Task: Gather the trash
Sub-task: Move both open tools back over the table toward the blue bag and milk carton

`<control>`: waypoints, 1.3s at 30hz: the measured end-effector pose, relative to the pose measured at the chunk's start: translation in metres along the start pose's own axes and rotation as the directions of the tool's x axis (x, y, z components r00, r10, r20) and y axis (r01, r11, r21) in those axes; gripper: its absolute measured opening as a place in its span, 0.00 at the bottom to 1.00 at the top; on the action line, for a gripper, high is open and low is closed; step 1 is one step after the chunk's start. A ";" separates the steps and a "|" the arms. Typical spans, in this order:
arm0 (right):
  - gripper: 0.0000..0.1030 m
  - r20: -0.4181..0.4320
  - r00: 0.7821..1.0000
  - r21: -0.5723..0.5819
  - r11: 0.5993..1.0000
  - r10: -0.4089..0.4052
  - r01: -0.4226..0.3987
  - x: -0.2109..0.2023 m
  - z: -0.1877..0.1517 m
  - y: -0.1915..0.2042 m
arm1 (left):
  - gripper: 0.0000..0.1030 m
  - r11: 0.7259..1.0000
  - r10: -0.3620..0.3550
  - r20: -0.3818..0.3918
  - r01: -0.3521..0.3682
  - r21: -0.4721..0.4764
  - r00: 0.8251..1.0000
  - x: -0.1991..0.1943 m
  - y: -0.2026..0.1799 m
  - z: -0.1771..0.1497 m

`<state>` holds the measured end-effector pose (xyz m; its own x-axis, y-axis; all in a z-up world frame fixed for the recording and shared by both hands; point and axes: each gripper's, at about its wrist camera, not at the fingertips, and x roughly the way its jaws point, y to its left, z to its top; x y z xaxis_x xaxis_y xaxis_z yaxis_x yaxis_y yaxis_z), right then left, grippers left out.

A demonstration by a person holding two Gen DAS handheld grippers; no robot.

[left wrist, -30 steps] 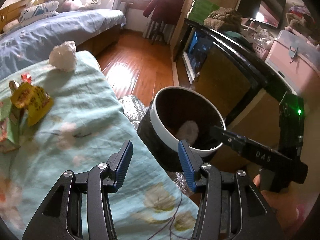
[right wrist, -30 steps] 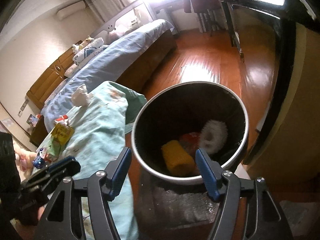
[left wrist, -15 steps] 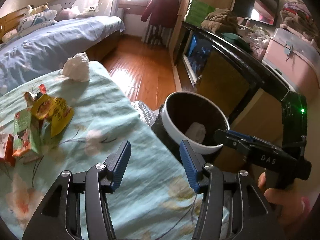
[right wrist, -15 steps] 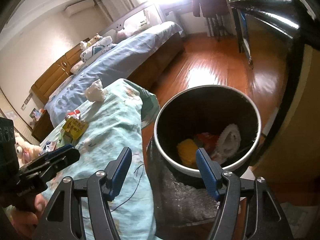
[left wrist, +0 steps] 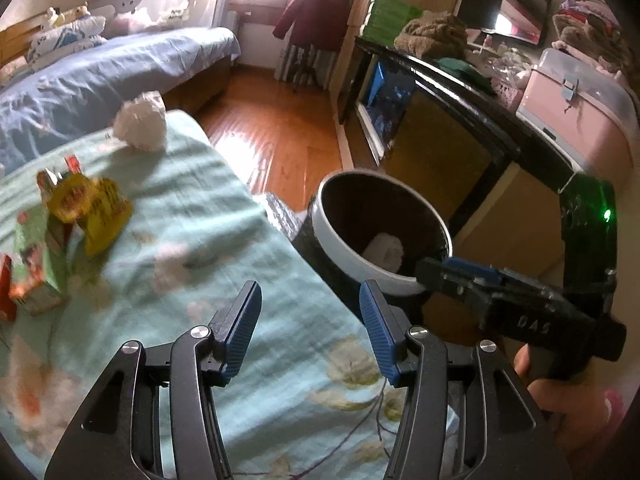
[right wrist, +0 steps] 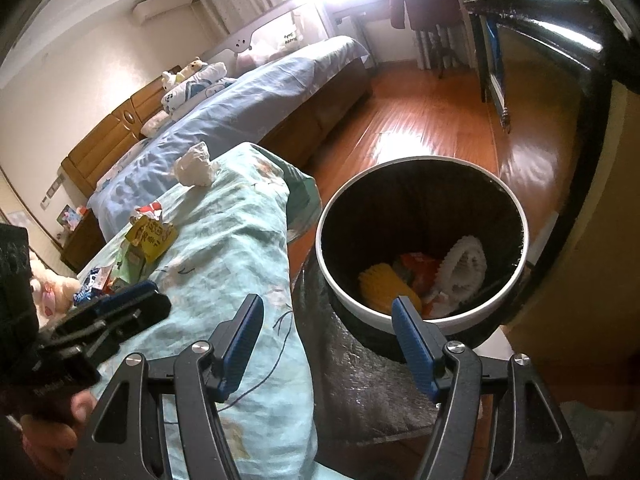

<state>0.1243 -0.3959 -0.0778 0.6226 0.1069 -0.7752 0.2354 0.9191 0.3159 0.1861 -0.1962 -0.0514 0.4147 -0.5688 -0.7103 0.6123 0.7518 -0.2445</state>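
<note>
- My left gripper: blue pads spread apart, nothing between them, poised over the pale green floral cloth.
- My right gripper: pads likewise wide apart and empty, straddling the cloth's edge and the near rim of the trash bin.
- Each tool shows in the other's view: the right one low at the right of the left view, tip at the bin's rim; the left one at the far left of the right view, over the cloth.
- Bin stands on the floor just beside the cloth-covered surface, black liner inside. In it: a yellow wrapper, an orange-red packet, a white frilled paper piece.
- On the cloth, well ahead of my left pads: a crumpled white tissue near the far edge; a yellow wrapper with red print; a green carton just beside it. Left view blurred here.
- Beyond: blue bed, wooden floor.
</note>
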 end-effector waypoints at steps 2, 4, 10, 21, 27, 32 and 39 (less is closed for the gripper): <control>0.66 0.001 1.000 0.003 1.000 -0.006 0.006 -0.002 -0.001 -0.002 | 0.50 1.000 -0.010 -0.023 0.010 0.001 1.000 0.005 -0.003 -0.005; 0.66 0.001 1.000 0.004 1.000 -0.007 0.007 -0.004 -0.001 -0.003 | 0.50 1.000 -0.017 -0.026 0.018 0.012 1.000 0.006 -0.007 -0.008; 0.67 0.012 1.000 0.009 1.000 -0.015 0.014 -0.009 -0.003 -0.005 | 0.50 0.999 -0.030 -0.019 0.031 0.031 0.999 0.005 -0.018 -0.007; 0.69 0.005 1.000 -0.001 1.000 0.012 -0.012 -0.008 -0.011 0.005 | 0.50 1.000 0.012 0.001 -0.012 -0.018 1.000 -0.009 -0.005 -0.015; 0.69 0.000 0.999 -0.023 0.999 0.035 -0.035 -0.007 -0.016 0.018 | 0.50 0.996 0.033 -0.001 -0.033 -0.086 0.999 -0.009 0.006 -0.024; 0.70 0.005 0.999 -0.027 0.999 0.036 -0.036 -0.010 -0.014 0.019 | 0.50 0.995 0.023 0.009 -0.022 -0.095 1.000 -0.008 0.003 -0.022; 0.70 0.028 0.999 -0.018 1.000 0.020 -0.019 -0.018 -0.009 0.009 | 0.50 0.997 0.014 0.002 -0.014 -0.076 1.000 -0.001 0.001 -0.009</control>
<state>0.1087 -0.3862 -0.0654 0.6479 0.1143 -0.7531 0.2100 0.9236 0.3208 0.1803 -0.1920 -0.0573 0.4245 -0.5589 -0.7123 0.5535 0.7828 -0.2843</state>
